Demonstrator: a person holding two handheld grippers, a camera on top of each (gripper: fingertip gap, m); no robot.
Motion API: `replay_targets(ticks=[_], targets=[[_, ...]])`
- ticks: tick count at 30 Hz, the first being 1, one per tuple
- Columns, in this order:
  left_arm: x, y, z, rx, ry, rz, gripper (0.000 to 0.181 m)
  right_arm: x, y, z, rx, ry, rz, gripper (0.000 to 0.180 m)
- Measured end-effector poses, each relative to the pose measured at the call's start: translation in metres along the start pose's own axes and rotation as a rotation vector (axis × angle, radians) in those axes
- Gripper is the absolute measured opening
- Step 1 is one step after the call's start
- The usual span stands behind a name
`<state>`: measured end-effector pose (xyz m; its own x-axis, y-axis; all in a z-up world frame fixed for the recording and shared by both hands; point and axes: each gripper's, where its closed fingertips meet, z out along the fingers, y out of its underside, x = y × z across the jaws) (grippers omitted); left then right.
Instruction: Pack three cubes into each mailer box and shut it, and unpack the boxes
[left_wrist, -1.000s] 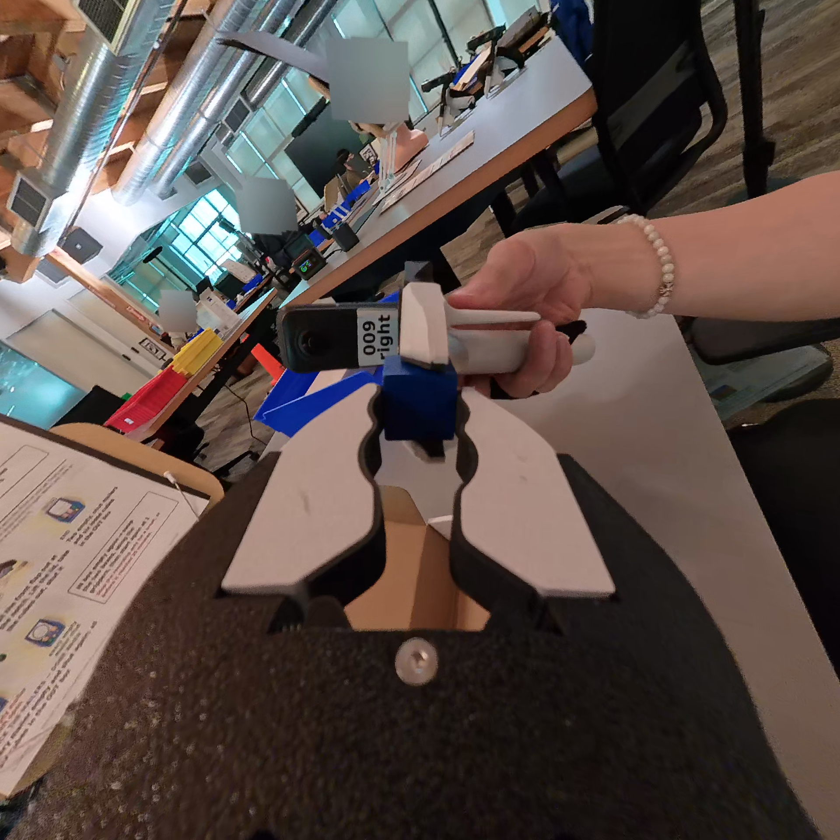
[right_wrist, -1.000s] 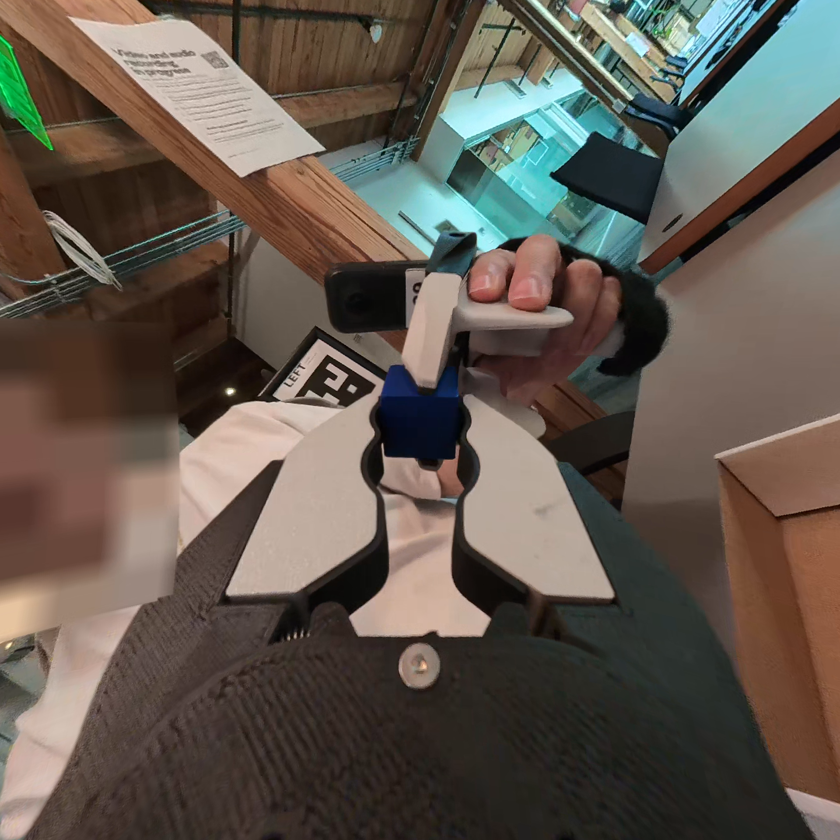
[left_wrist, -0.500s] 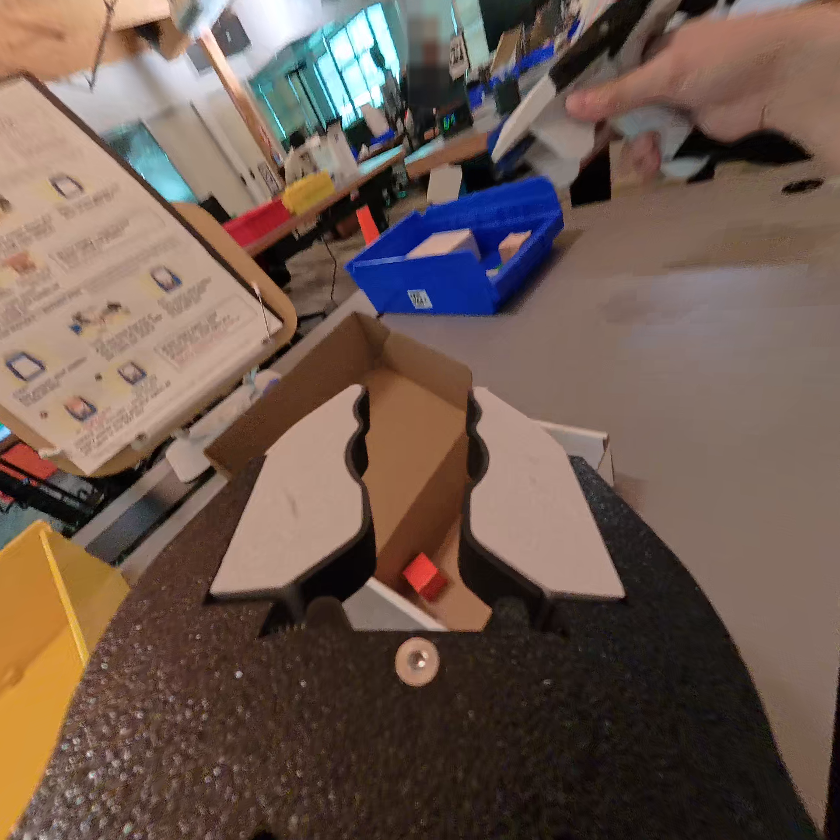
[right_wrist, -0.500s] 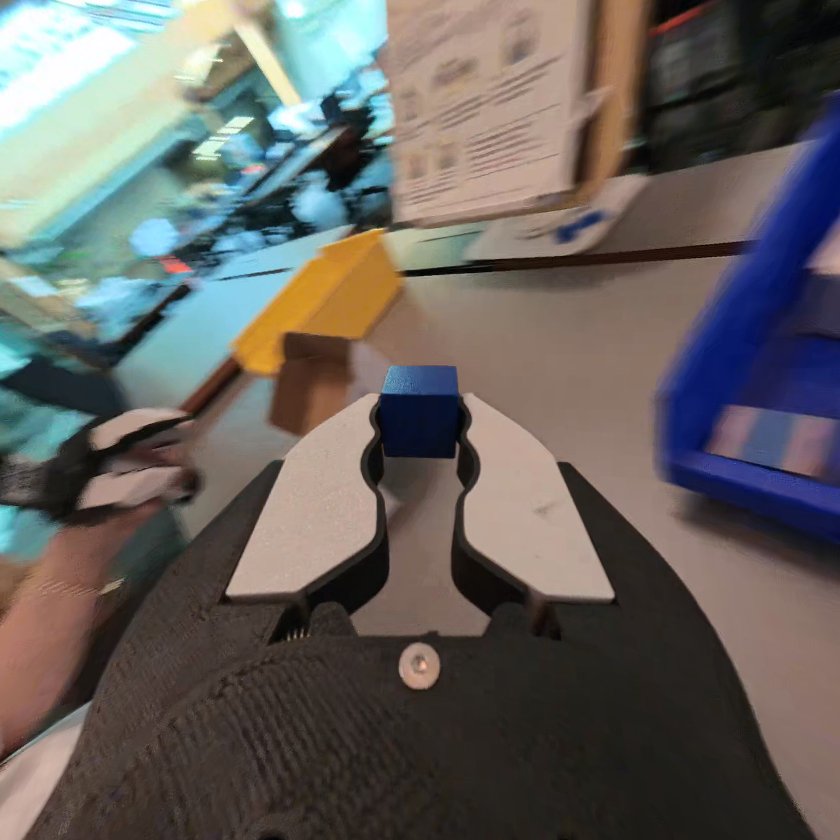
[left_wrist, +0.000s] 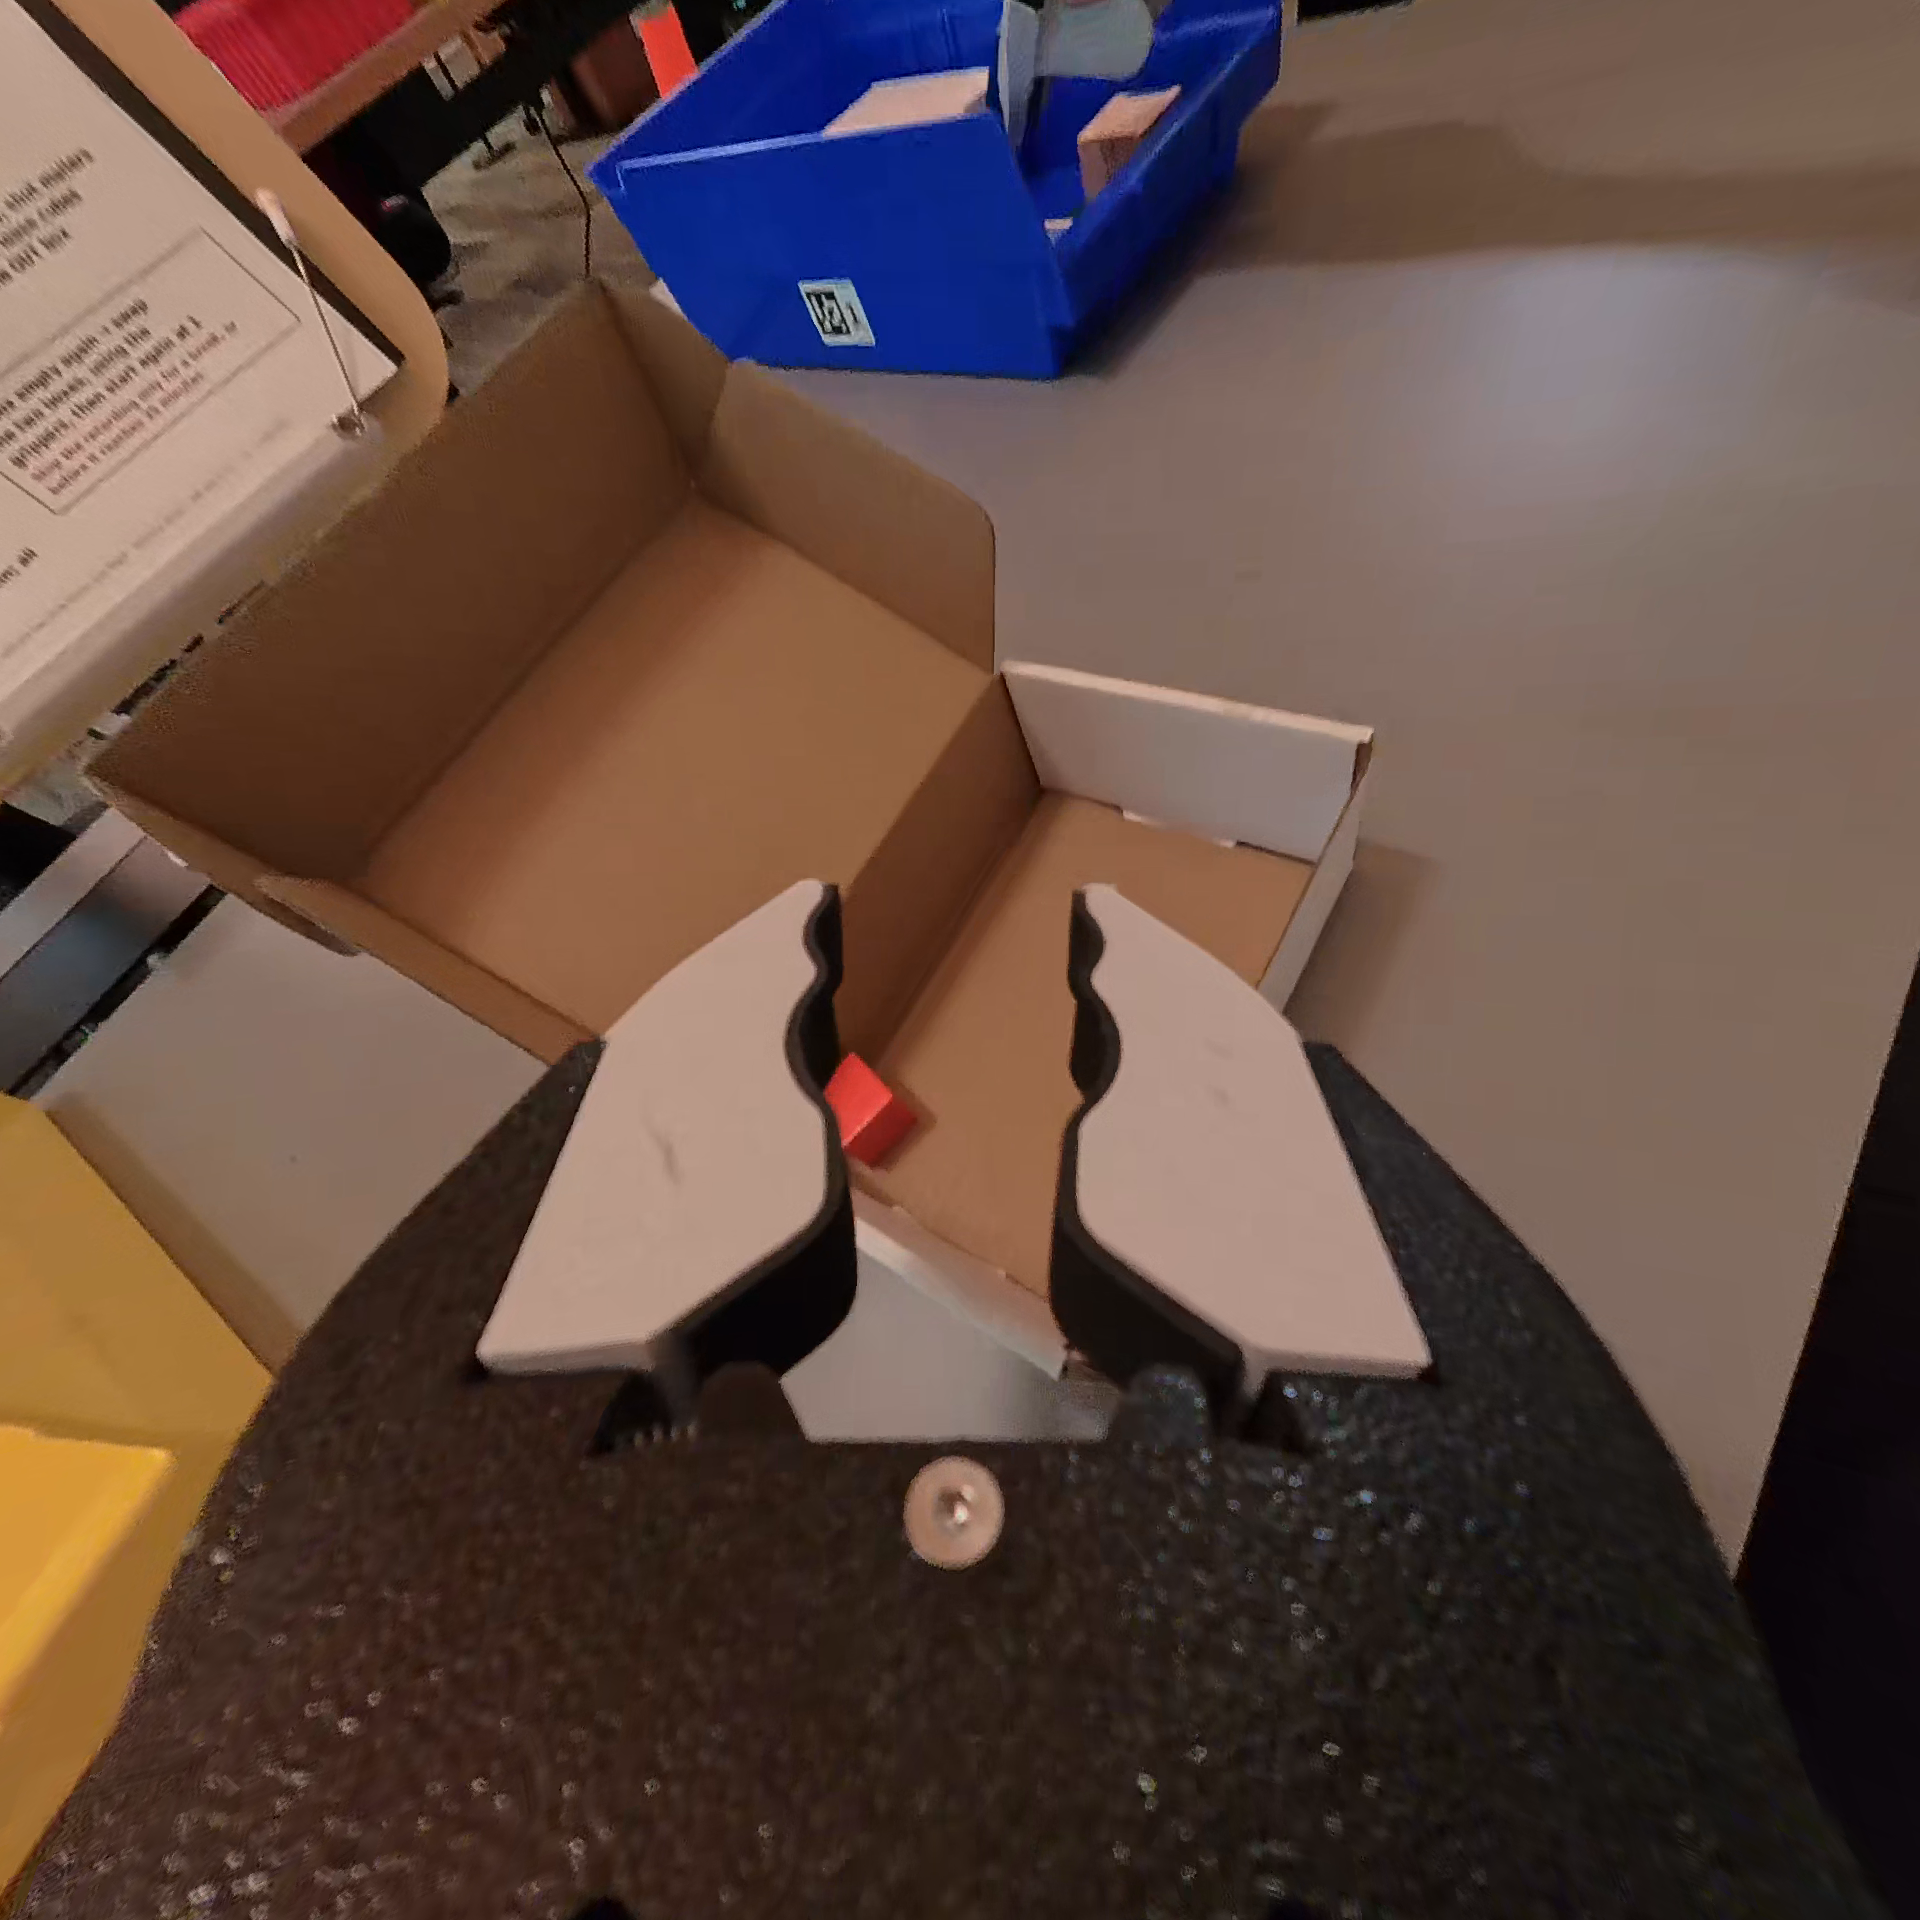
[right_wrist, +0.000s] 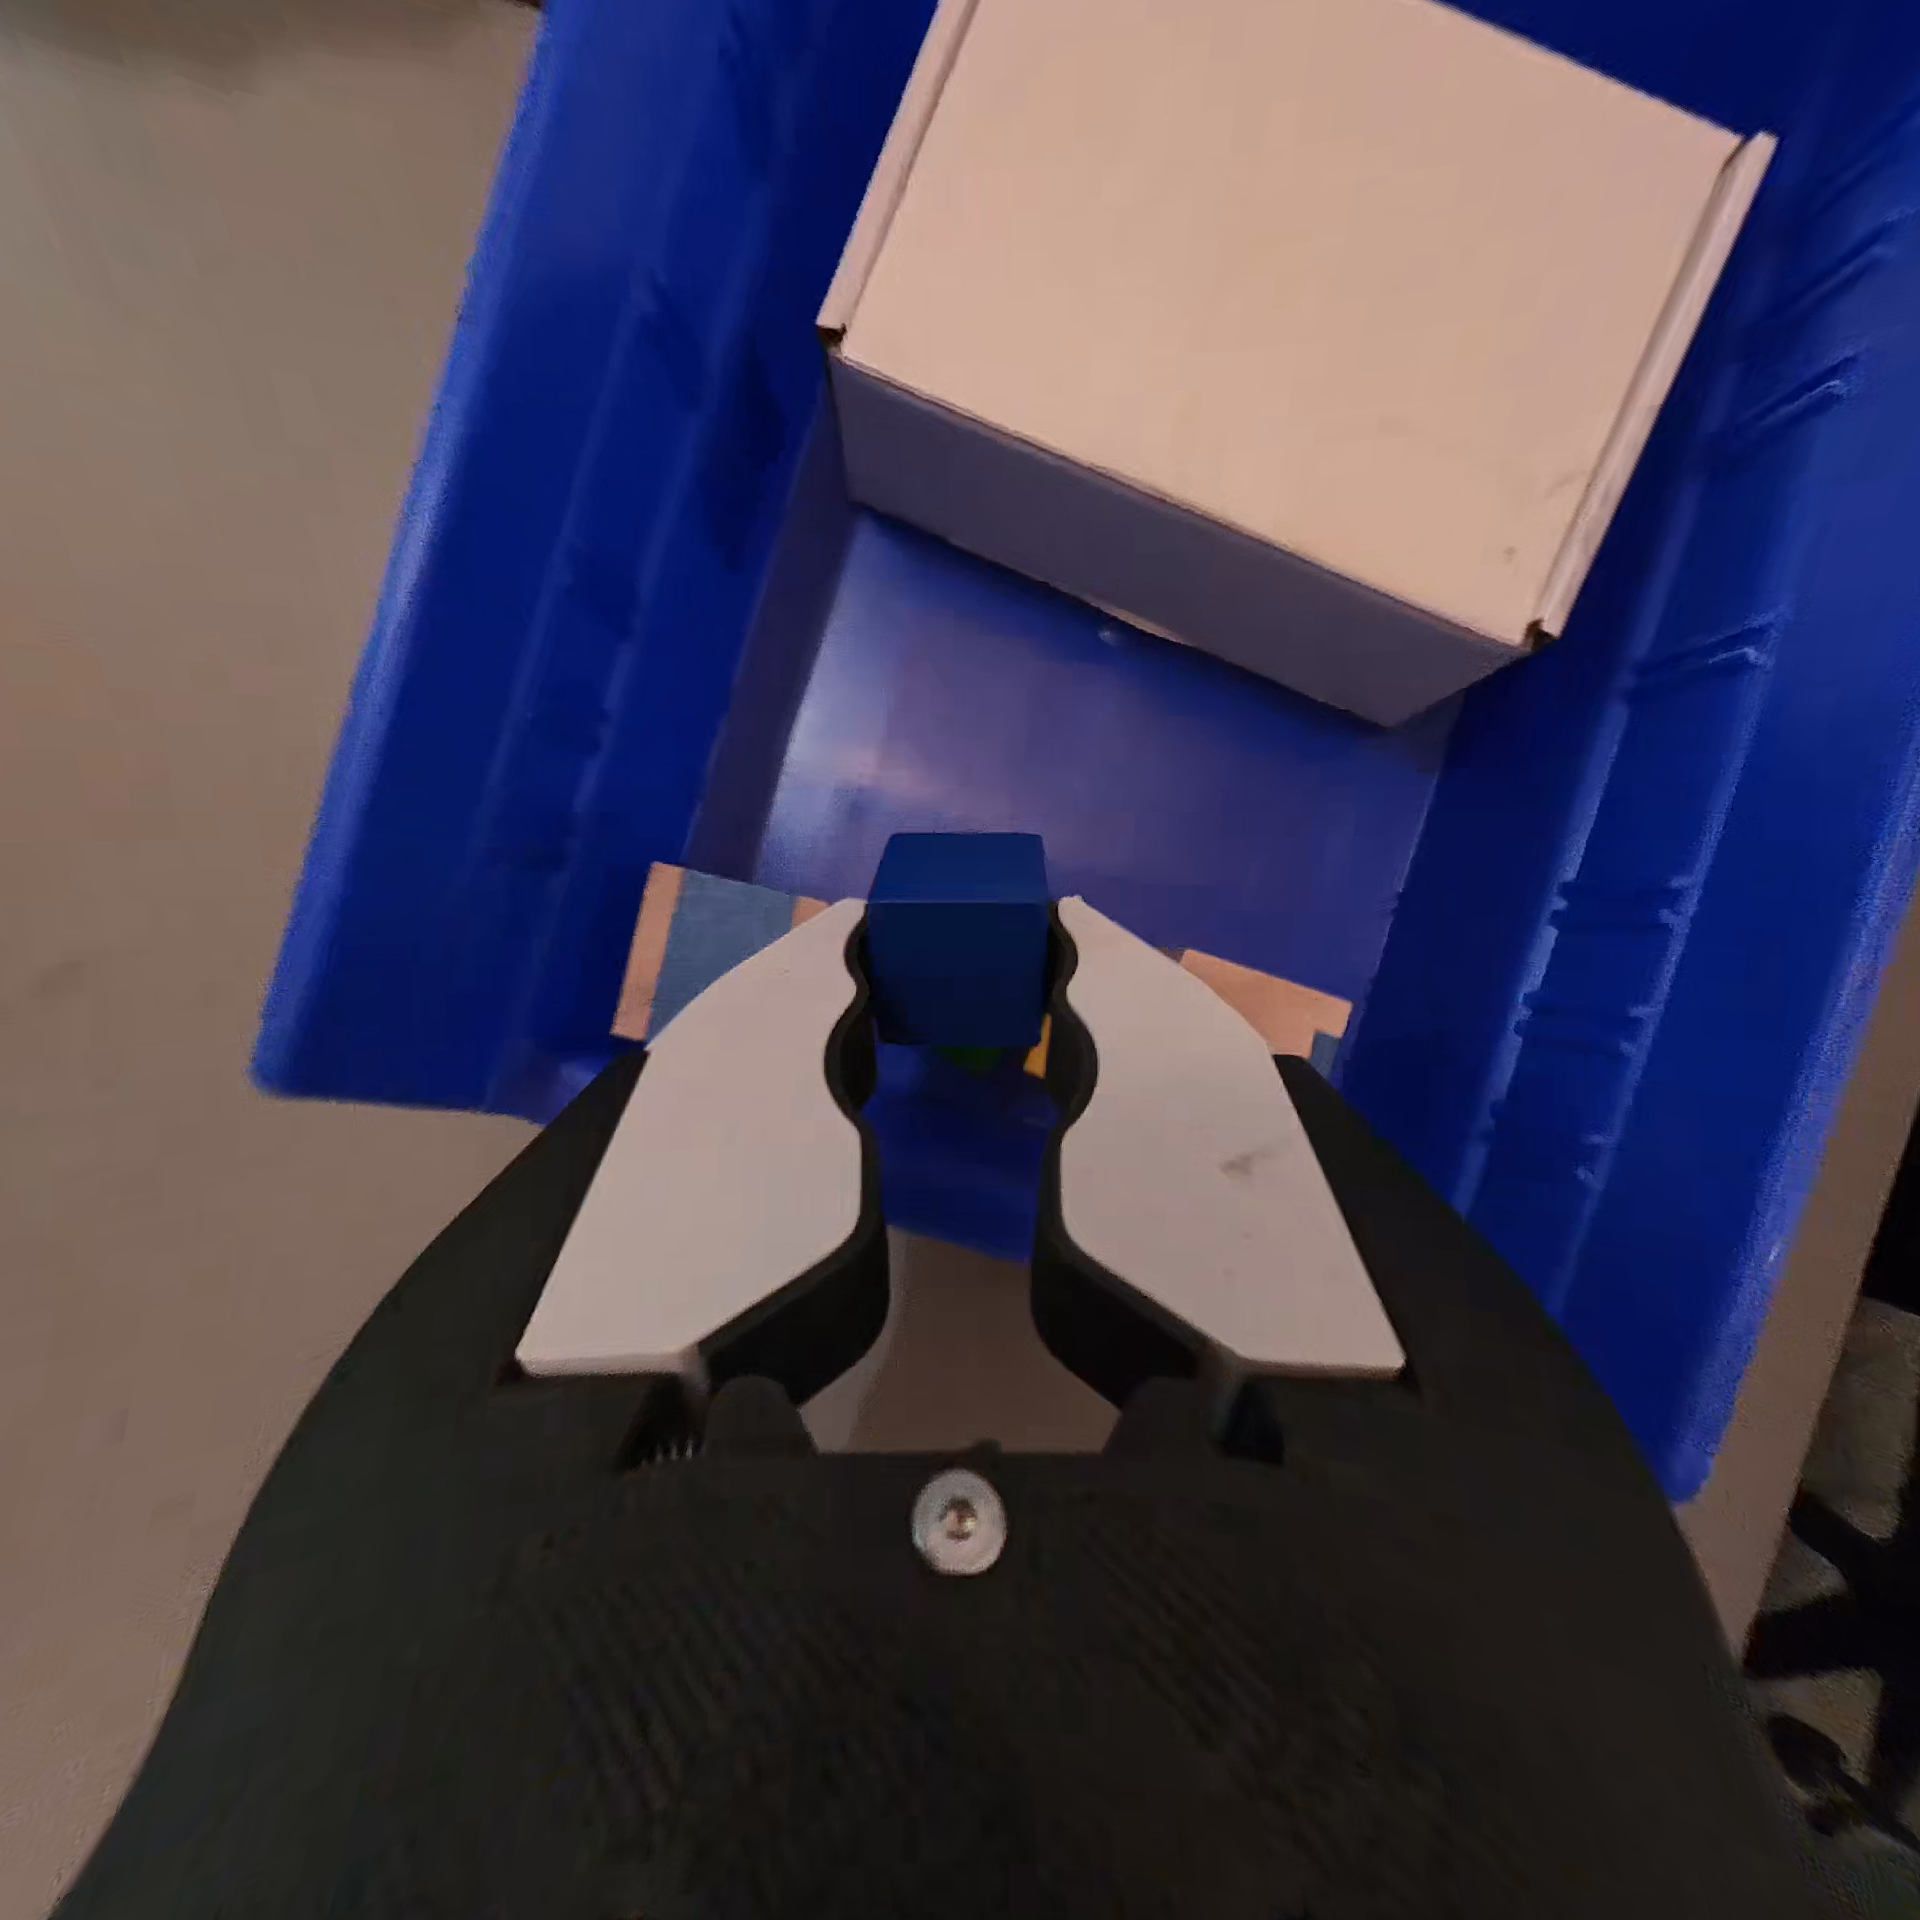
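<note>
Cube (right_wrist: 957, 954), blue, pinched at tips of right gripper (right_wrist: 960, 971), above blue bin (right_wrist: 582, 582) holding closed white box (right_wrist: 1278, 343). Red cube (left_wrist: 871, 1118) in open mailer (left_wrist: 1143, 997) on table (left_wrist: 1558, 623), under left gripper (left_wrist: 951, 977), jaws apart, empty. Yellow bin (left_wrist: 94, 1351) at left.

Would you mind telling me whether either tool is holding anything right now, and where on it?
The right tool grips a blue cube by two opposite side faces, at its fingertips. The left tool is open and holds nothing.

Right claw (right_wrist: 956, 914) with blue cube (right_wrist: 956, 951) now over blue bin (right_wrist: 1621, 935), away from left claw (left_wrist: 951, 914).
</note>
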<state>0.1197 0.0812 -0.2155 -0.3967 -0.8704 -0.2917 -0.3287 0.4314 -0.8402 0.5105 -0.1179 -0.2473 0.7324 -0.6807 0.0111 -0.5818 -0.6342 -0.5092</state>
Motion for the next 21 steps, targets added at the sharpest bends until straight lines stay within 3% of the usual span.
replay_targets(ticks=[5,12,14,18,21], targets=[[0.002,0.018,0.0,-0.054,0.026,-0.008,0.041,-0.001,0.008,0.027,-0.132,-0.013,-0.028,0.03],[-0.004,0.024,0.0,-0.089,0.022,-0.02,0.043,-0.007,0.012,0.036,-0.129,-0.059,0.019,0.035],[-0.007,0.026,-0.003,-0.107,0.015,-0.025,0.044,0.001,0.012,0.029,-0.102,-0.012,0.022,0.058],[-0.022,0.035,-0.01,-0.179,-0.03,-0.142,0.044,-0.014,0.016,-0.004,0.002,-0.047,0.047,0.07],[-0.025,0.047,-0.012,-0.294,-0.03,-0.311,0.046,-0.037,0.014,-0.044,0.183,-0.034,0.032,0.078]])
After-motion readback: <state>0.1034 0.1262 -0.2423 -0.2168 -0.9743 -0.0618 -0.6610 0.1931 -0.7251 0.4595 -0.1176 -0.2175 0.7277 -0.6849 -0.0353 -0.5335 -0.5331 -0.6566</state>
